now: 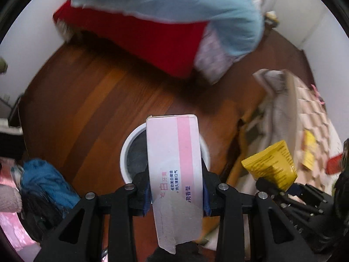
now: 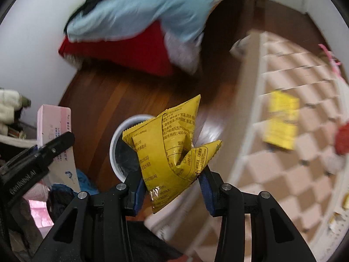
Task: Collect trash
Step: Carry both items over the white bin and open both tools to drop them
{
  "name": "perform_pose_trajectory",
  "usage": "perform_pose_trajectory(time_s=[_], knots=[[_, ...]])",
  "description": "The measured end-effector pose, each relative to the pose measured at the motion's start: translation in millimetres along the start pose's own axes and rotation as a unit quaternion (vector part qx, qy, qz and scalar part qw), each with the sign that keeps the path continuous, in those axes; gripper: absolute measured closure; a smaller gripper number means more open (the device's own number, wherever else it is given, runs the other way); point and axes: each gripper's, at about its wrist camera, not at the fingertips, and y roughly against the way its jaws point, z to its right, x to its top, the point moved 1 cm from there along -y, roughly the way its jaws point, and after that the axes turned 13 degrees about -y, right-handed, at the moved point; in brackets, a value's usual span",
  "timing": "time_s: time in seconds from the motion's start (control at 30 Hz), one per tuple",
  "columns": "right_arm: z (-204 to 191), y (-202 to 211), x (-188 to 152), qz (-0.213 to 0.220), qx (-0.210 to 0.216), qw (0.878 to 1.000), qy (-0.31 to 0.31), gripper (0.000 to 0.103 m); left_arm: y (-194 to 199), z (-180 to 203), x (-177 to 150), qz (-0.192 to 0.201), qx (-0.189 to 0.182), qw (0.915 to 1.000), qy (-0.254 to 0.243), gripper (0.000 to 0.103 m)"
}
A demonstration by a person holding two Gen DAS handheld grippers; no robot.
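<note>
- A pink-and-white toothpaste box (image 1: 176,170) is clamped by the left gripper (image 1: 176,193) above a white bin (image 1: 125,152).
- A crumpled yellow packet (image 2: 172,152) is clamped by the right gripper (image 2: 172,187).

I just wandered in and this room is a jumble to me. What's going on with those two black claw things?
A person is tidying up trash with a handheld gripper in each hand. The left gripper is clamped on a pink-and-white toothpaste box, and the right gripper pinches a crumpled yellow snack packet. Both pieces are held above a white wastebasket with a dark liner, standing on the wooden floor. Neither has been dropped in. Another yellow packet lies on the checkered bedding.
</note>
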Motion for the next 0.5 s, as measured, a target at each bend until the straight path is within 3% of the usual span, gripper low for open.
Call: perform_pose_trajectory(time_s=[0.17,0.33,0.37,0.43,0.47,0.5], knots=[[-39,-84,2,-0.057,-0.014,0.998,0.017,0.058,-50,-36,-2,-0.040,-0.022,0.9983,0.037,0.071],[-63,-130,4,-0.082,-0.018,0.996,0.031,0.058,-69,-57,-8,-0.069,-0.031,0.9949,0.067,0.069],[-67,-137,7,-0.085,-0.016,0.996,0.033,0.058,-71,-59,-9,-0.072,-0.030,0.9943,0.072,0.063],[-70,-151,11,-0.092,-0.012,0.995,0.033,0.050,-72,-64,-12,-0.072,-0.021,0.9942,0.077,0.032],[-72,-156,12,-0.097,-0.007,0.995,0.031,0.042,-72,-65,-13,-0.069,-0.015,0.9943,0.079,0.010],[-74,-159,12,-0.100,-0.002,0.995,0.029,0.021,-69,-68,-16,-0.066,-0.005,0.9945,0.080,0.005]])
